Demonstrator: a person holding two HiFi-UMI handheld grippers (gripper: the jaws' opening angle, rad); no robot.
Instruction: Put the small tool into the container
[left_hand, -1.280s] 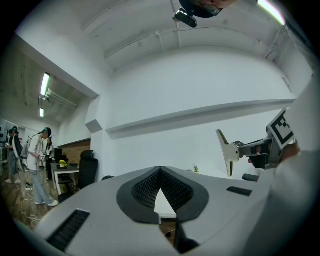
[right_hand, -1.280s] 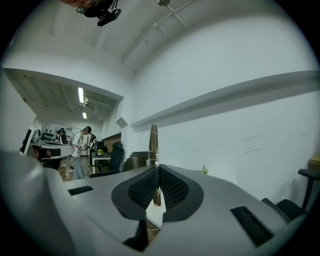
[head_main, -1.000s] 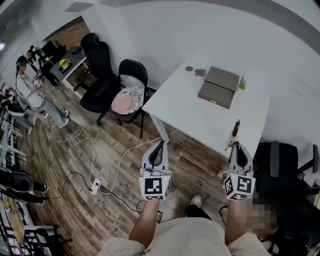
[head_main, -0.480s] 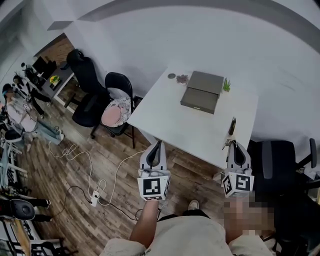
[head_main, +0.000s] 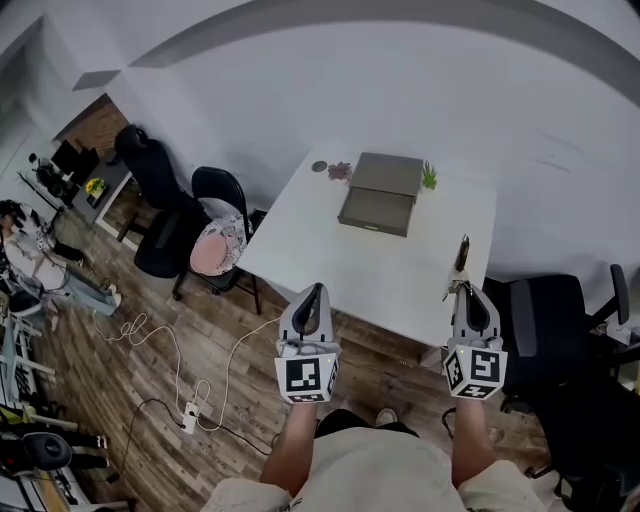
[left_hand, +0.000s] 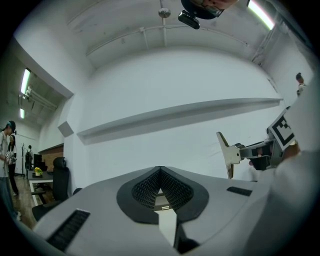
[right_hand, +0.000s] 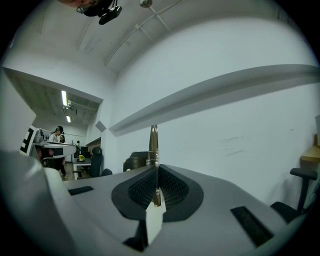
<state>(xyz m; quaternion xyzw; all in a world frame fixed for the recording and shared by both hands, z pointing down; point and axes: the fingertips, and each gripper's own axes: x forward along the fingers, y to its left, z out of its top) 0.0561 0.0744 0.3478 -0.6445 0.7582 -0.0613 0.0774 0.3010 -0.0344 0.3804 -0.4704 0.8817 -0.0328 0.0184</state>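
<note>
A grey lidded container (head_main: 380, 193) lies at the far side of a white table (head_main: 340, 265). My right gripper (head_main: 470, 292) hangs over the table's near right corner, shut on a small slim metal tool (head_main: 463, 256) that sticks out past its tips. In the right gripper view the tool (right_hand: 154, 145) stands upright between the closed jaws of the right gripper (right_hand: 156, 169). My left gripper (head_main: 316, 292) is shut and empty, just short of the table's near edge. In the left gripper view the left gripper (left_hand: 160, 171) points at the wall, with the tool (left_hand: 227, 156) at the right.
A small green plant (head_main: 429, 176) stands beside the container, and two small items (head_main: 330, 169) lie at the table's far left corner. A chair with a pink cushion (head_main: 213, 240) and a black office chair (head_main: 152, 195) stand left of the table, another black chair (head_main: 560, 325) right. Cables (head_main: 190, 370) trail on the floor.
The table and container have slid left and lower in the head view as I came closer. Both grippers keep their pose, the right still shut on the tool.
</note>
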